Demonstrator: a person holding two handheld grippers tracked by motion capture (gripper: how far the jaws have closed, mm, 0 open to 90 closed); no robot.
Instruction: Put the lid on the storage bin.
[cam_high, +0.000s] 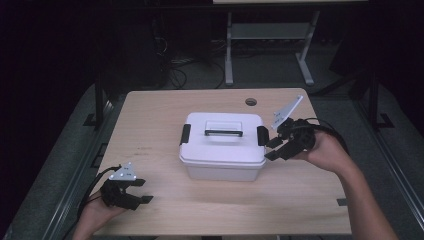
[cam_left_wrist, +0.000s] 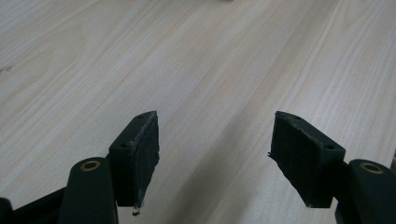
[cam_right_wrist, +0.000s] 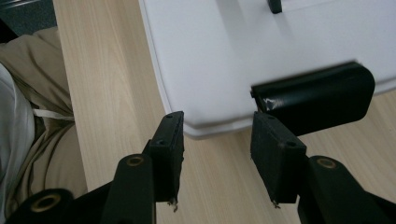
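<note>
No readable text, label, brand, number or sign anywhere (faint dark marks on the table (cam_high: 150, 120), too small to make out).

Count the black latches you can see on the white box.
2: one latch on the white box's left end, one latch on its right end, beside the right gripper. Others may be hidden.

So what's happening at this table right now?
A person holds a tool in each hand at a wooden table with a white lidded box in the middle. The right tool is at the box's right end, jaws open and close to the black latch on that side, not gripping it. The left tool sits near the table's front left corner, jaws open over bare wood. The lid looks closed.
</note>
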